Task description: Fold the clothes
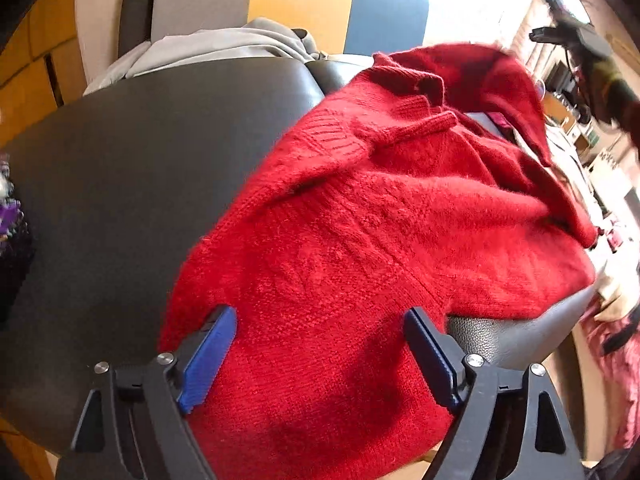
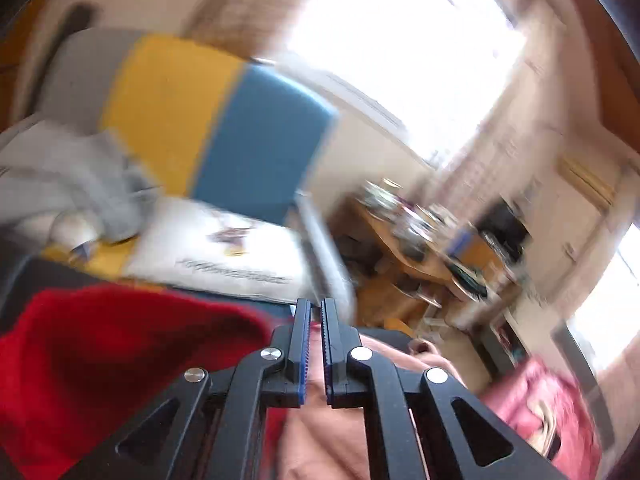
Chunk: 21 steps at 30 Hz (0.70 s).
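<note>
A red knitted sweater [image 1: 360, 216] lies spread over a dark leather-like surface [image 1: 120, 200], its ribbed collar at the far end and its near hem hanging over the near edge. The left gripper [image 1: 320, 316] hovers low over the near hem with its blue-padded jaws spread wide, one on each side of the knit, holding nothing. At the far right, one part of the sweater is lifted off the surface into the air, up toward the right gripper [image 1: 576, 36] (blurred in the left view). In the right wrist view the right gripper [image 2: 316, 312] has its jaws nearly together with only a thin gap; red knit [image 2: 120, 352] sits just left of them, but whether fabric is pinched between them I cannot tell. A grey garment [image 1: 224, 44] lies crumpled beyond the far edge, before a grey, yellow and blue chair back [image 1: 288, 0].
</note>
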### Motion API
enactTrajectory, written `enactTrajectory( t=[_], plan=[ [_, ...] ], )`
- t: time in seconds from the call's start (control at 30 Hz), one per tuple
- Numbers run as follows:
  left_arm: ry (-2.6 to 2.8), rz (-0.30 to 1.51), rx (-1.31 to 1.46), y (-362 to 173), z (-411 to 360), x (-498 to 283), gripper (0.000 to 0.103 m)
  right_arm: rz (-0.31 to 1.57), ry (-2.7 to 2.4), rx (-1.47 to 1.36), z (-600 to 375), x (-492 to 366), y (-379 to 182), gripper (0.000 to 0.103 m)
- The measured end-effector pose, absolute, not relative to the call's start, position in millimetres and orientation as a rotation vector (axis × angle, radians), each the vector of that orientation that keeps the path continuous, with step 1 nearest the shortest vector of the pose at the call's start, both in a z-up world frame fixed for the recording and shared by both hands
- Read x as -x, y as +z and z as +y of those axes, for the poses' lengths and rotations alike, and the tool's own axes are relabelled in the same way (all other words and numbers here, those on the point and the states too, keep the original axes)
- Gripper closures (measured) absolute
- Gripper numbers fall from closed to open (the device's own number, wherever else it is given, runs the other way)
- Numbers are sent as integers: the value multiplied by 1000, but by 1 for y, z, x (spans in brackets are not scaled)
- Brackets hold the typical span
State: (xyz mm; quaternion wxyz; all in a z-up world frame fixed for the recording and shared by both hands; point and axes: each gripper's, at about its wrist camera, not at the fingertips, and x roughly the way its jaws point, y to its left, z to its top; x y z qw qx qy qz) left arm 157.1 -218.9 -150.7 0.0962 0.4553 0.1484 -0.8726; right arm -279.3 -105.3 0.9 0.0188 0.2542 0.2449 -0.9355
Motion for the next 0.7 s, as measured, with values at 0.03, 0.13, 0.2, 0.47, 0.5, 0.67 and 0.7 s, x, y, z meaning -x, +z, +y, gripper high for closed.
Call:
enactTrajectory(
  t=[0.03, 0.13, 0.2, 0.47, 0.5, 0.67, 0.7],
  plan=[
    [-2585, 457, -1342, -150, -220, -156, 17, 668, -2915, -823, -79, 285, 7, 79],
    [-2586, 525, -1314, -148, -223, -154, 17, 530, -2884, -854, -40, 265, 7, 77],
    [-2586, 551, -1300, -146, -224, -153, 17, 416, -2762, -911, -20, 242, -9, 77],
    [-2567, 535, -1291, -147, -222, -156, 17, 396, -2297, -1246, 34, 132, -113, 77],
    [-2565, 527, -1287, -148, -223, -156, 17, 388, -2266, -1264, 37, 116, -121, 77],
    [-2541, 491, -1274, -154, -232, -150, 17, 363, -2152, -1325, 19, 65, -143, 78],
    [-2538, 480, -1275, -155, -234, -148, 17, 358, -2129, -1337, 16, 55, -147, 78]
  ],
)
